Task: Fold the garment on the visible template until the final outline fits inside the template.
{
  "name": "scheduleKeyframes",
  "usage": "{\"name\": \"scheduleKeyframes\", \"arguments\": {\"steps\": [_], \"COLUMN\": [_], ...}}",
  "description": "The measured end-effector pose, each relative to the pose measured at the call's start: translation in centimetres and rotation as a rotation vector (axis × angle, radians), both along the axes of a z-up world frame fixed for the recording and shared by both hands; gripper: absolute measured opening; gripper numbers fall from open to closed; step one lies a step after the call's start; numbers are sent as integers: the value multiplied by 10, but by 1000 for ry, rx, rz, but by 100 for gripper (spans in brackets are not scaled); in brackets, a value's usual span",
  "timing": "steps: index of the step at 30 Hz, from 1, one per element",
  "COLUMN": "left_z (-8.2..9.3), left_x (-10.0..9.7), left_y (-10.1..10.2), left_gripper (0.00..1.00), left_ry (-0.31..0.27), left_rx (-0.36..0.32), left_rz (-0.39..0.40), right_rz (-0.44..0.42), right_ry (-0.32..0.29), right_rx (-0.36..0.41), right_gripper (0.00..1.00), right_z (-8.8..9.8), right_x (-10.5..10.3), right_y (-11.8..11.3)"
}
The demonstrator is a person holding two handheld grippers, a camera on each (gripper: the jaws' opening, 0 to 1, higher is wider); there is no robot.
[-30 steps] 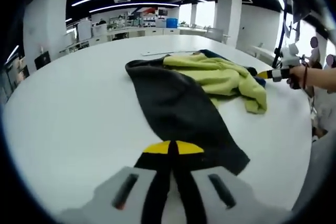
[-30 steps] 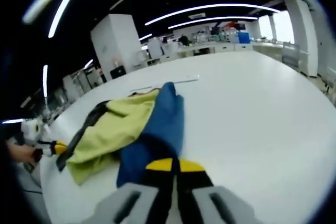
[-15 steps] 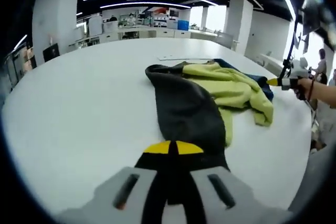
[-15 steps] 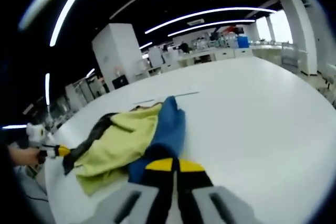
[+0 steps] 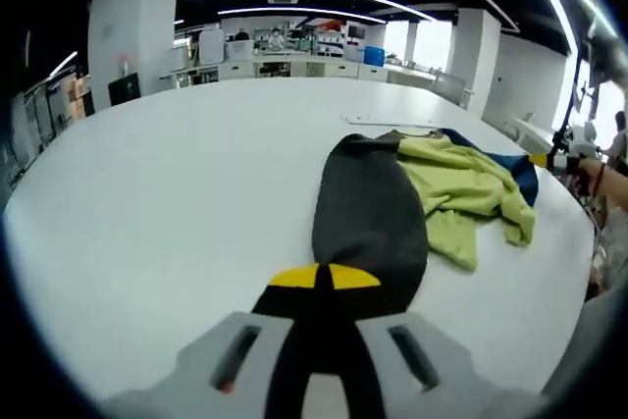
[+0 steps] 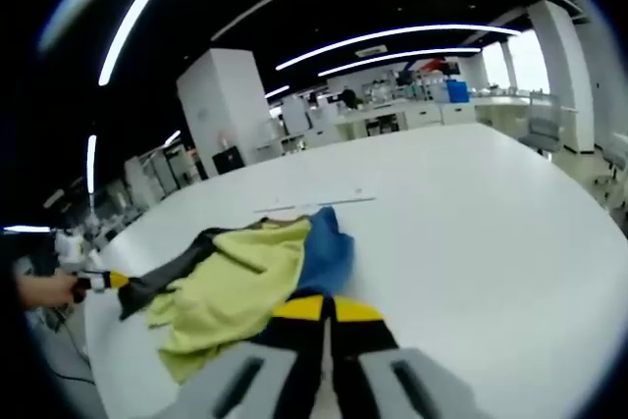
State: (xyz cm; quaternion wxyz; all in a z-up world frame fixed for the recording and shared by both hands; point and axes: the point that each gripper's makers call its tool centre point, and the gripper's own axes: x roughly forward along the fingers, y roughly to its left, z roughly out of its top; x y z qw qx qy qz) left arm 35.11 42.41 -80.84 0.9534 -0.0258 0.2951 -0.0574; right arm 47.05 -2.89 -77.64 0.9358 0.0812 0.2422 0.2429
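1. Left gripper (image 5: 324,277): jaws together, clamped on the garment's (image 5: 412,198) dark part.
2. Garment: dark, yellow-green and blue, crumpled between the grippers on the white table (image 5: 177,174).
3. Right gripper (image 6: 326,309): jaws together, pinching the blue part.

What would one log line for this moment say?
left gripper: shut on garment dark end | right gripper: shut on blue end | garment: bunched on white table
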Motion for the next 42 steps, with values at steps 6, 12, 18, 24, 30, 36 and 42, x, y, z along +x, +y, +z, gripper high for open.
{"name": "scheduleKeyframes", "arguments": {"steps": [6, 12, 18, 24, 30, 36, 42], "left_z": [-4, 10, 29, 37, 40, 40, 41], "left_x": [-6, -10, -8, -12, -11, -16, -21], "left_y": [3, -1, -12, -22, -24, -29, -34], "left_gripper": [1, 27, 46, 55, 59, 59, 62], "left_ry": [22, -38, -105, -116, -126, -127, -131], "left_rx": [-6, -9, -41, -39, -28, -14, -4], "left_rz": [19, 4, -31, -63, -91, -111, -127], "right_rz": [9, 25, 33, 99, 179, 245, 263], "right_ry": [-10, -22, -32, -48, -29, 24, 51], "right_rx": [-43, -84, -66, -103, -139, -170, -187], "right_gripper": [0, 0, 0, 0, 0, 0, 0], "right_z": [10, 15, 24, 23, 3, -25, -42], "right_x": [2, 4, 6, -2, -12, -29, -35], "right_y": [6, 15, 33, 71, 106, 128, 136]}}
